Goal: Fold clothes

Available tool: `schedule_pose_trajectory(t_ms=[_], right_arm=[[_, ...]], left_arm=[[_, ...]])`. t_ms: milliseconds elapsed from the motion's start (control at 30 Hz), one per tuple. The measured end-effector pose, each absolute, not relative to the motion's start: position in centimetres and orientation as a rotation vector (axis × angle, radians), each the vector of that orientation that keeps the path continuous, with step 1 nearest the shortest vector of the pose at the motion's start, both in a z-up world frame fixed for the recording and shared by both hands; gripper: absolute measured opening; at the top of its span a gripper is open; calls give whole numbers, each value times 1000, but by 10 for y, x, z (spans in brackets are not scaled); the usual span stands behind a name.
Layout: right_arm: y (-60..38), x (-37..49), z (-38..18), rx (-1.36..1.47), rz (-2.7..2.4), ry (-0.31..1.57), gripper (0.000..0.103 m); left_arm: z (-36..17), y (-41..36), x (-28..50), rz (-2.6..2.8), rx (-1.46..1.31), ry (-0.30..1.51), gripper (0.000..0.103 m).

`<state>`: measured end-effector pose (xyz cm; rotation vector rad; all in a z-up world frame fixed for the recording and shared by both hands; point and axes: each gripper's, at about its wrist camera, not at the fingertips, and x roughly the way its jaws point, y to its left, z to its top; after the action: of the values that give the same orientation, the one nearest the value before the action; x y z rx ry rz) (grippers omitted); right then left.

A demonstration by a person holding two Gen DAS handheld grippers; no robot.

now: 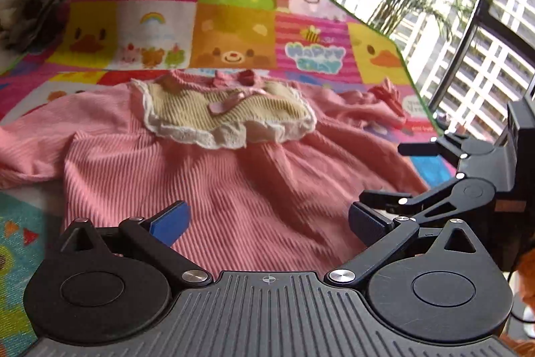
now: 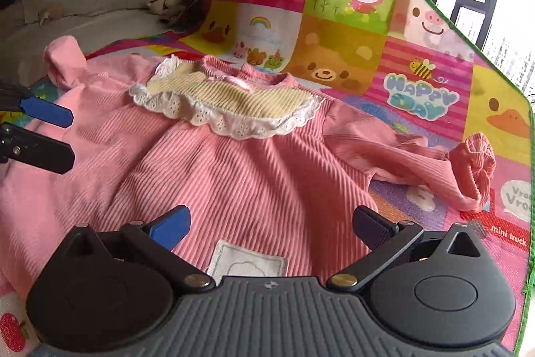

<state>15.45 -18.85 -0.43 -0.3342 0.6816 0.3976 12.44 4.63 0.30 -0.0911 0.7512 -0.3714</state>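
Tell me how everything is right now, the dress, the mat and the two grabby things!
Pink dress: spread flat, front up, not folded.
Its right sleeve: stretched out, cuff bunched.
Play mat: under the dress, far end curled upward.
Left hand-held gripper: open, holding nothing.
Right hand-held gripper: open, holding nothing.

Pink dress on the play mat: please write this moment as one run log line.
pink dress: spread flat, unfolded | play mat: under dress | left gripper: open above hem | right gripper: open above hem | fold: not started
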Motion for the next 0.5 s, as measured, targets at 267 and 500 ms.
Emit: schedule_pose_trajectory(t_ms=[267, 500], right_arm=[[-254, 150, -14, -321, 187, 705, 103], [-273, 113, 3, -278, 202, 668, 103]], left_arm=[[-16, 78, 111, -176, 20, 821, 103], [3, 84, 80, -177, 65, 797, 103]])
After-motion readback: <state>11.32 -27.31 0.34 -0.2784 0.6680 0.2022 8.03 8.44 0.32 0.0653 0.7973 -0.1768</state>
